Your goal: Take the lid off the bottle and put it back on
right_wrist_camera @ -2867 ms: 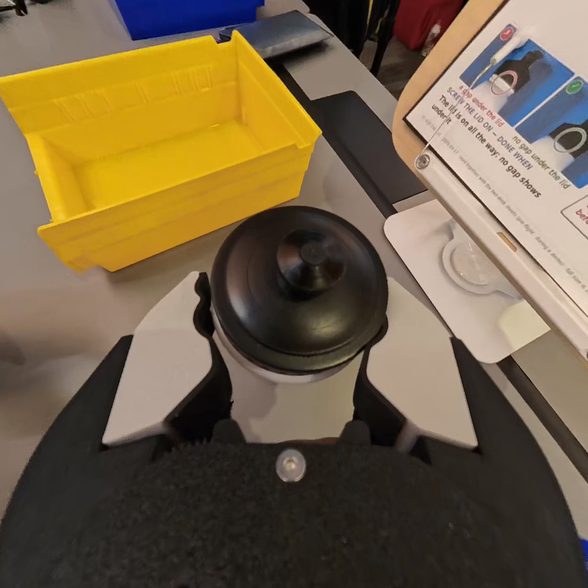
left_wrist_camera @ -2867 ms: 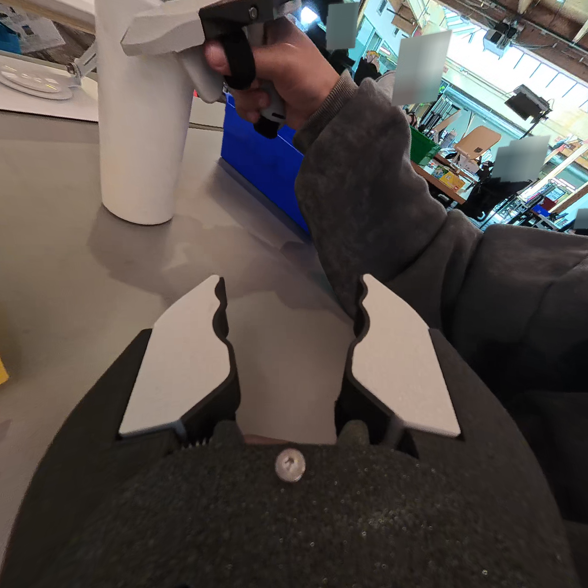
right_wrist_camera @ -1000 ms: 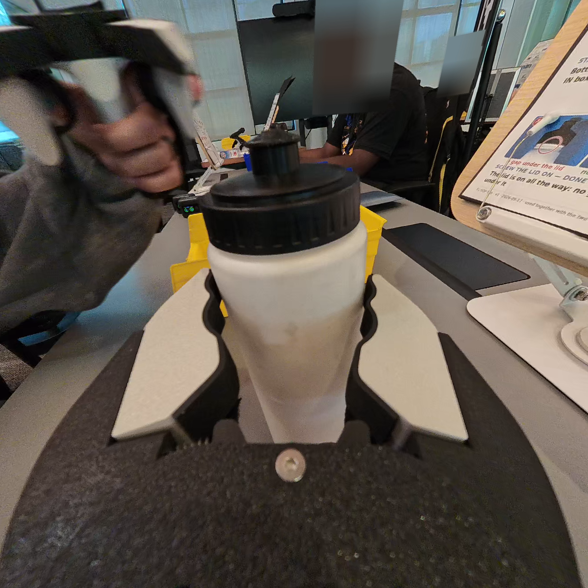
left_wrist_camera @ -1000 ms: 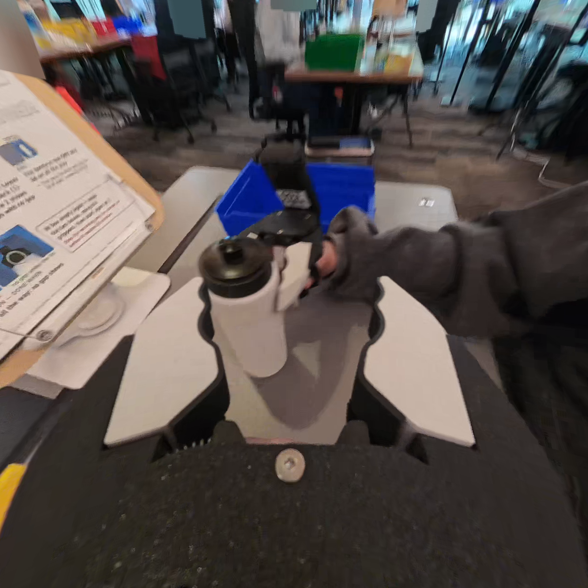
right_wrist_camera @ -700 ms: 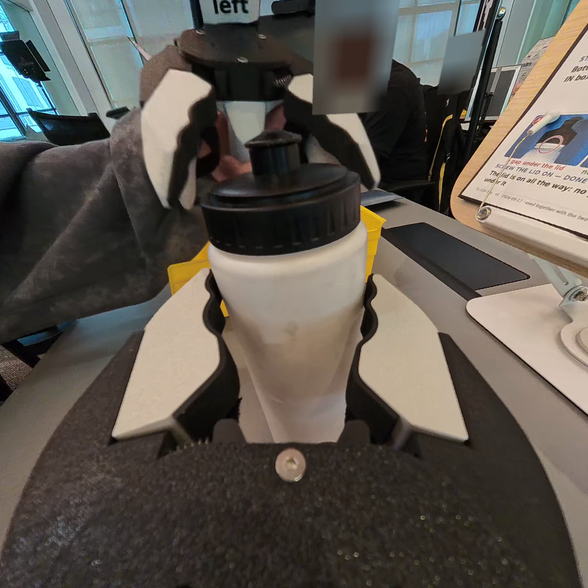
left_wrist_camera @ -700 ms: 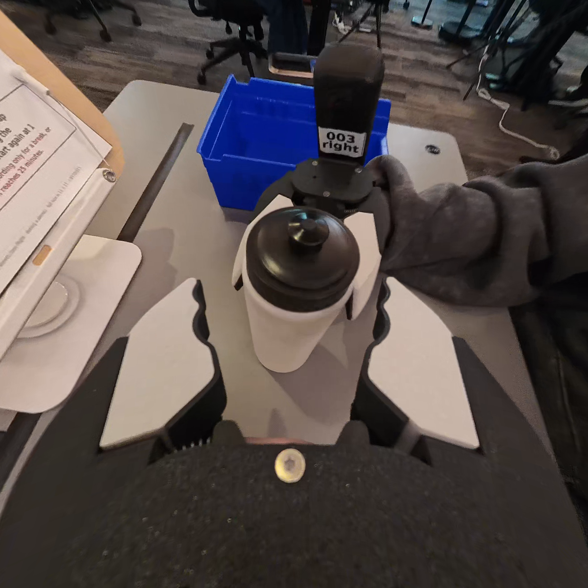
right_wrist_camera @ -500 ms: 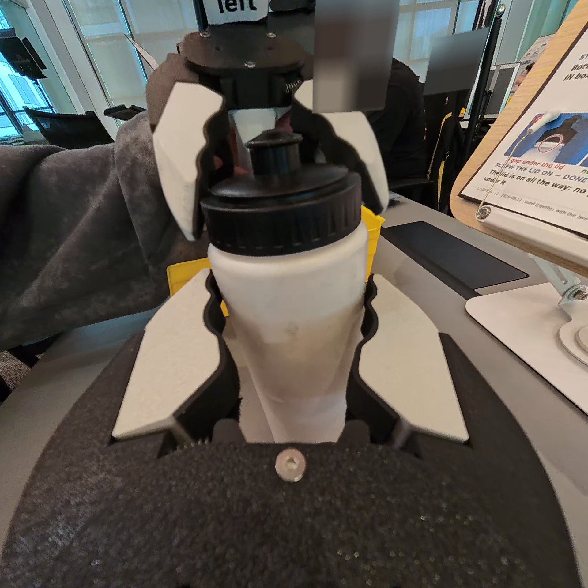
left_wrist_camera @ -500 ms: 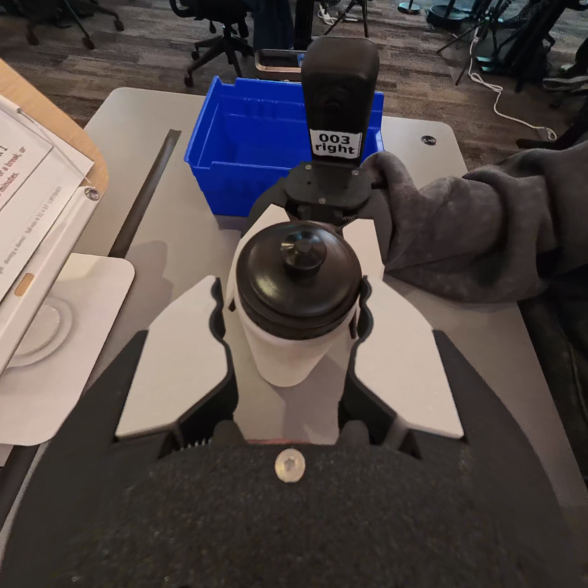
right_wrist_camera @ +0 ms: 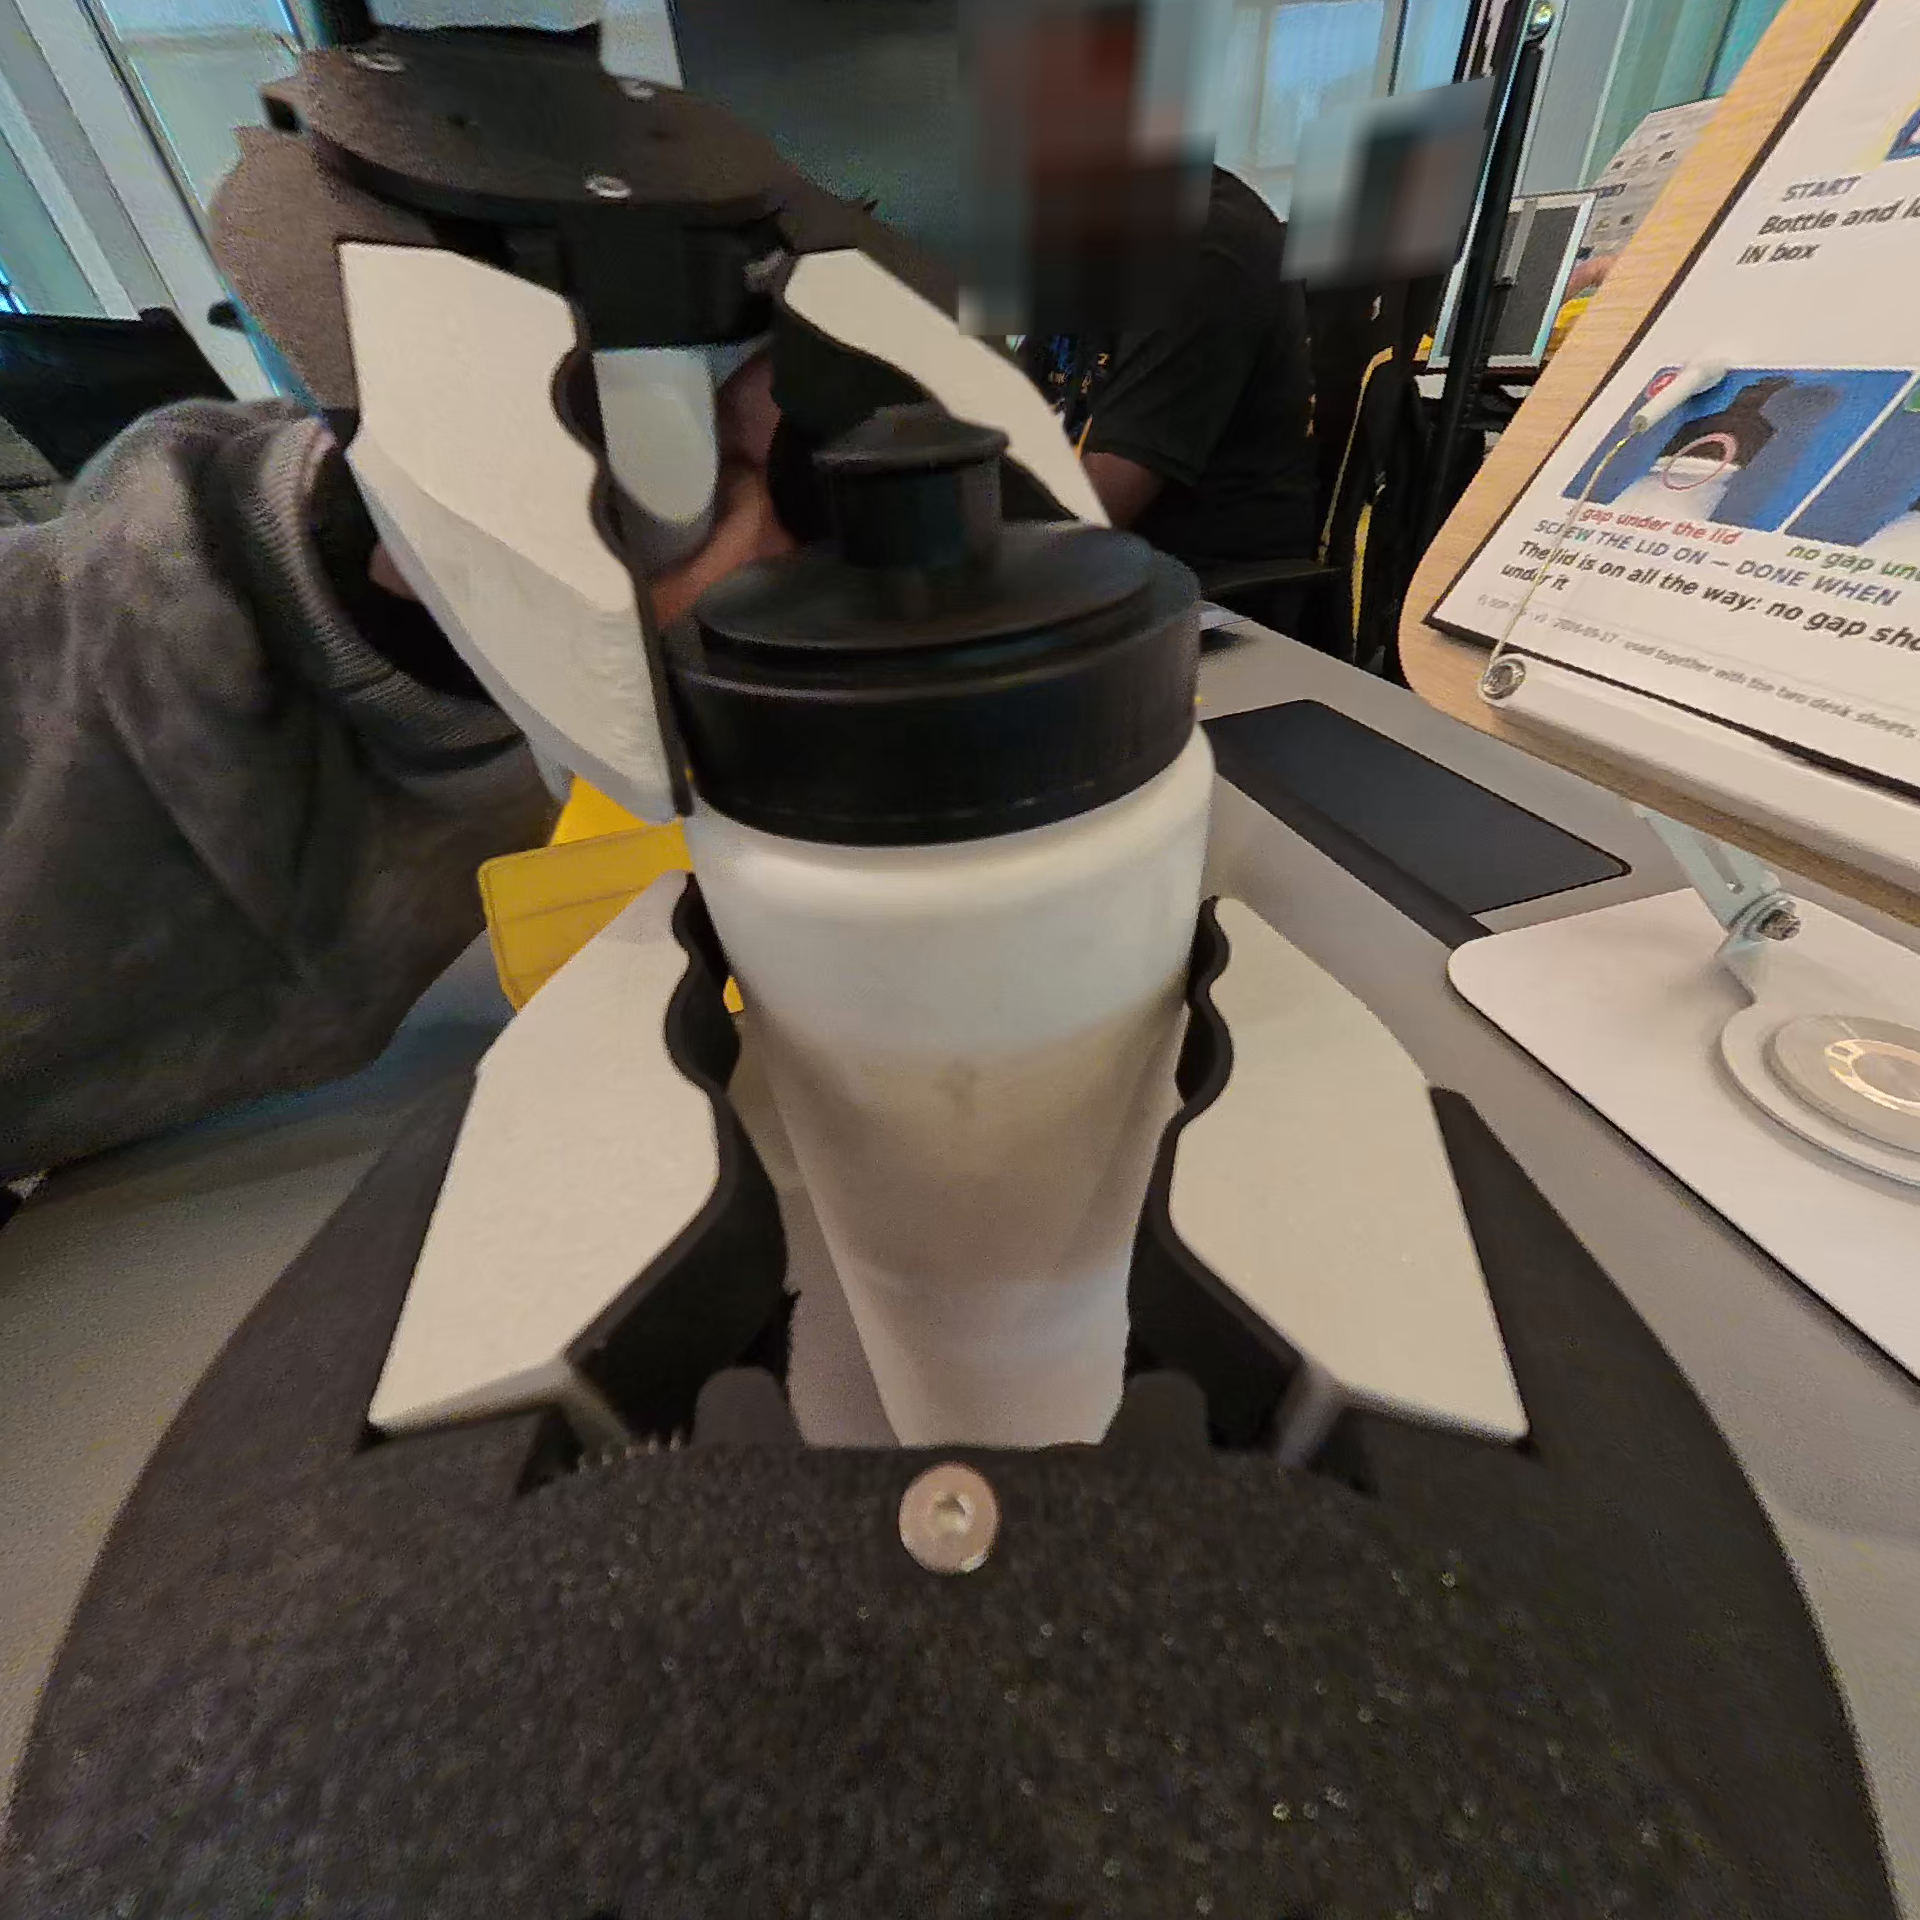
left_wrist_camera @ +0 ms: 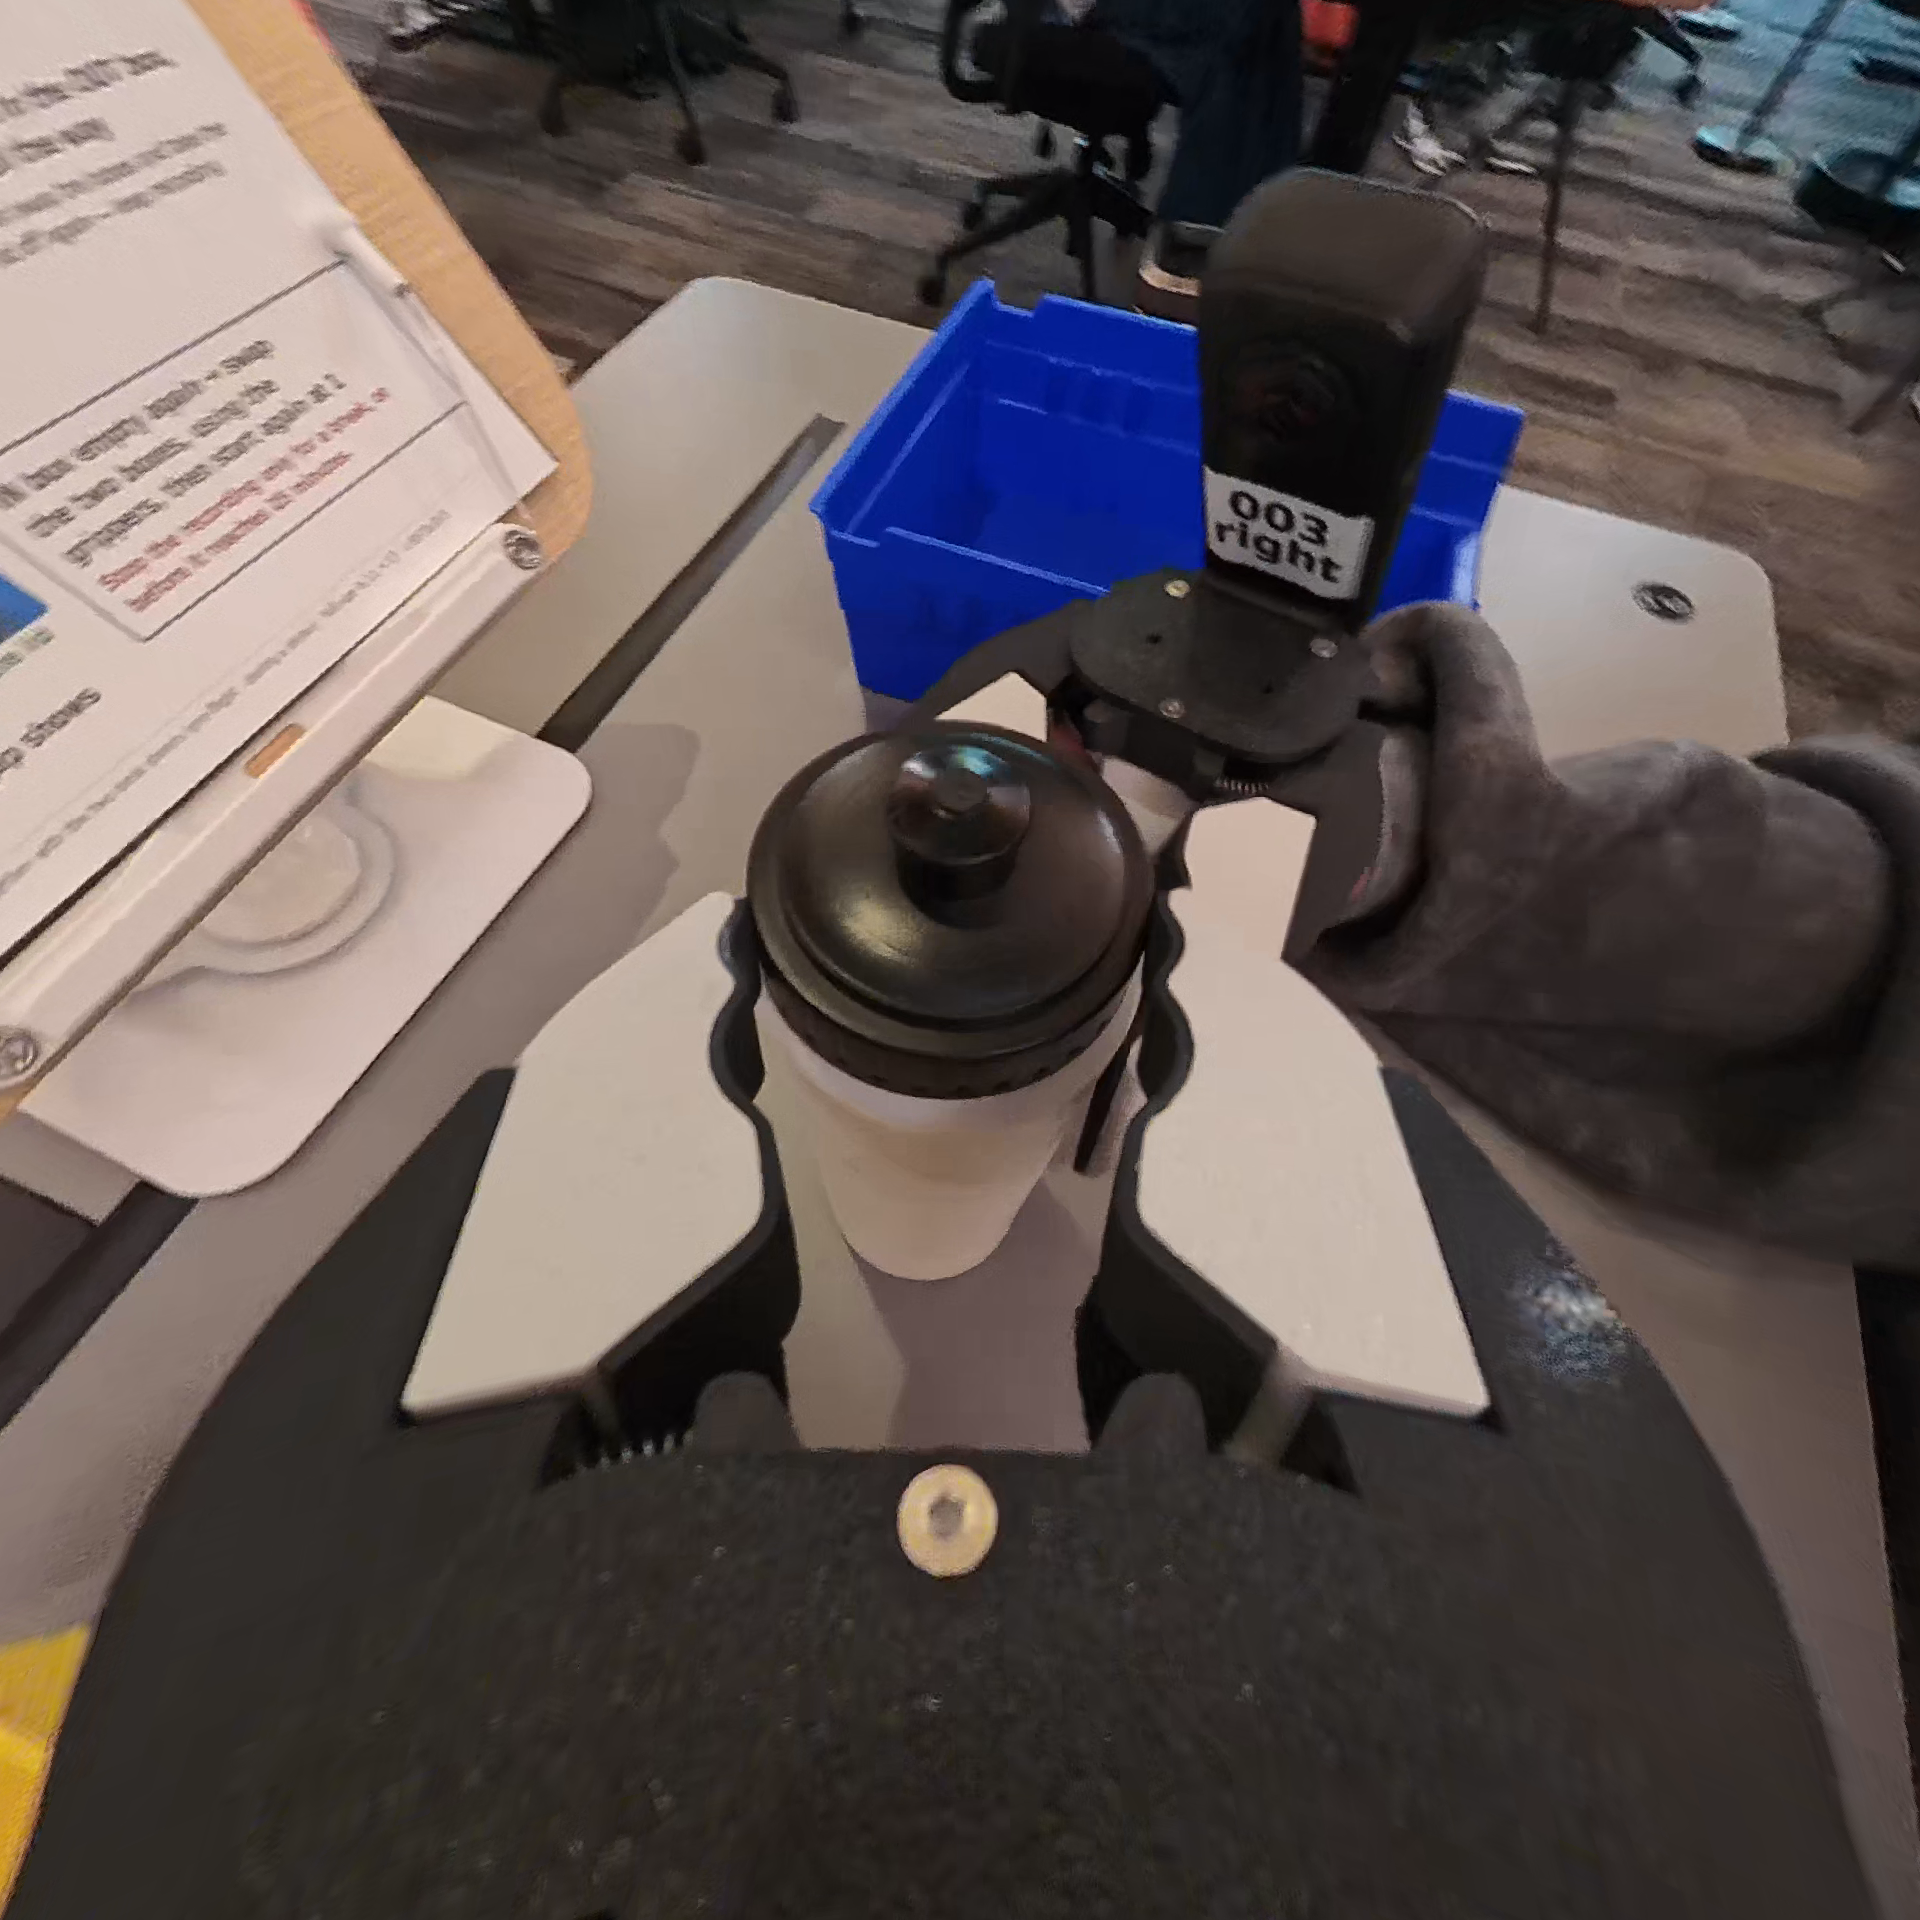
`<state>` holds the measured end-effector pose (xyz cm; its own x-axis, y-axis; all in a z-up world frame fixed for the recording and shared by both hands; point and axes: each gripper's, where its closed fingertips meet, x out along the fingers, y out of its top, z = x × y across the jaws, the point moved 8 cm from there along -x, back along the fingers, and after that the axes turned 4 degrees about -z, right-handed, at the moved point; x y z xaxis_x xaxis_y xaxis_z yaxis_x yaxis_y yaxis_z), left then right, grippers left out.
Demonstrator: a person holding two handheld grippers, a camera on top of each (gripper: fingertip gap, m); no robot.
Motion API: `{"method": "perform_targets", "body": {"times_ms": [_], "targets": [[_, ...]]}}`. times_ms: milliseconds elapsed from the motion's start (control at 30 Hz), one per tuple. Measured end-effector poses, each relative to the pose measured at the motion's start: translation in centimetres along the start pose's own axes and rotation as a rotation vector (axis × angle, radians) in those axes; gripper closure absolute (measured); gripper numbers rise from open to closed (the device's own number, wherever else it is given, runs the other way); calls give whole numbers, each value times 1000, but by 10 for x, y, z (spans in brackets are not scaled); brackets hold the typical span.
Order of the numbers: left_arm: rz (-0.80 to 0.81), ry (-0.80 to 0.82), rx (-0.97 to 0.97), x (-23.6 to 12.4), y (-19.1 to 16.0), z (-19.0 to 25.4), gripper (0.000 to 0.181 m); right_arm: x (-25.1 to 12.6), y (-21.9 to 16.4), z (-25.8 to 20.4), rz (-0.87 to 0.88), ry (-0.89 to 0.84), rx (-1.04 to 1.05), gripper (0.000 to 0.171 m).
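A white bottle [right_wrist_camera: 956,1039] with a black screw lid [right_wrist_camera: 935,707] stands upright on the grey table. My right gripper [right_wrist_camera: 948,935] is shut on the bottle's body below the lid and holds it from the side. My left gripper [left_wrist_camera: 940,935] comes down from above, and its two fingers [left_wrist_camera: 623,1143] press on opposite sides of the lid [left_wrist_camera: 862,914]. The bottle's white body [left_wrist_camera: 914,1174] shows below the lid in the left wrist view. The lid sits on the bottle with no visible gap.
A blue bin [left_wrist_camera: 1039,499] stands behind the bottle in the left wrist view. A yellow bin [right_wrist_camera: 582,883] lies behind it in the right wrist view. An instruction board on a white stand [right_wrist_camera: 1714,468] is to the right, with a black pad [right_wrist_camera: 1403,810] by it. A person sits beyond the table.
My left gripper swung in from the side, came down over the bottle and closed on the lid. My right gripper, earlier over the lid from above, now grips the body and has stayed there.
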<state>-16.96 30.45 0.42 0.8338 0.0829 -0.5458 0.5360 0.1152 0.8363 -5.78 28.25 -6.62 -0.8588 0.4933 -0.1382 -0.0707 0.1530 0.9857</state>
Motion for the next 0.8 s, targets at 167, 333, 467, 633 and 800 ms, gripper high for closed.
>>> {"method": "perform_targets", "body": {"times_ms": [167,333,467,633,800], "targets": [[25,254,-157,4,1,18,111,-1,-1,1,12,-14,0,86],[22,229,-154,1,1,18,111,-1,-1,0,13,3,-7,86],[11,-87,-54,-17,2,0,81,2,-1,0,13,14,-11,86],[-48,-230,70,-16,-9,-32,71,2,-1,0,15,20,-10,86],[30,-442,43,0,-6,-37,71,3,-1,0,13,22,-12,86]]}}
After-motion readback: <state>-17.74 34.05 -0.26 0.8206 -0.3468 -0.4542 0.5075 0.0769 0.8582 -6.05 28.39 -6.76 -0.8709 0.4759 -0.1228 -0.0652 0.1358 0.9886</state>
